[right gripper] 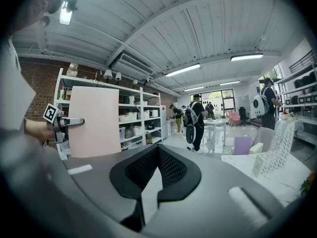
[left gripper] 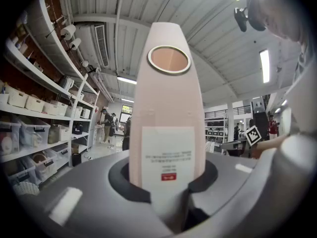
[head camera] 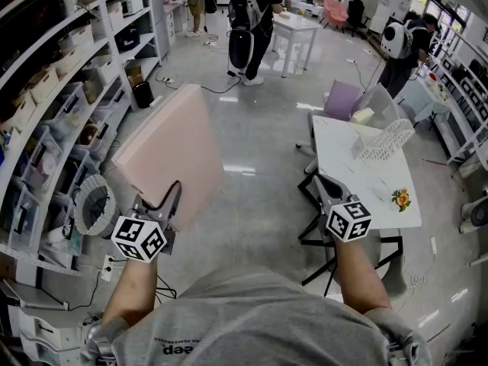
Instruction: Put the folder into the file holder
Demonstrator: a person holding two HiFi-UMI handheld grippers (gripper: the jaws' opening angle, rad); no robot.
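Observation:
A pale pink folder (head camera: pixel 171 151) is held up in the air over the floor, left of centre in the head view. My left gripper (head camera: pixel 169 204) is shut on its lower edge. In the left gripper view the folder's spine (left gripper: pixel 168 108), with a ring hole and a white label, stands upright between the jaws of the left gripper (left gripper: pixel 168 182). The white mesh file holder (head camera: pixel 385 139) stands on the white table (head camera: pixel 366 181) at the right. My right gripper (head camera: pixel 324 183) hovers by the table's near left edge, shut and empty. From the right gripper view (right gripper: pixel 158 152), the folder (right gripper: pixel 94 120) is at the left and the file holder (right gripper: pixel 280 145) at the right.
Tall shelves with storage bins (head camera: pixel 69 90) line the left side. A round fan (head camera: pixel 93 204) sits on the floor below them. A small flower piece (head camera: pixel 401 199) lies on the table's near right. A purple chair (head camera: pixel 343 99) and several people stand farther back.

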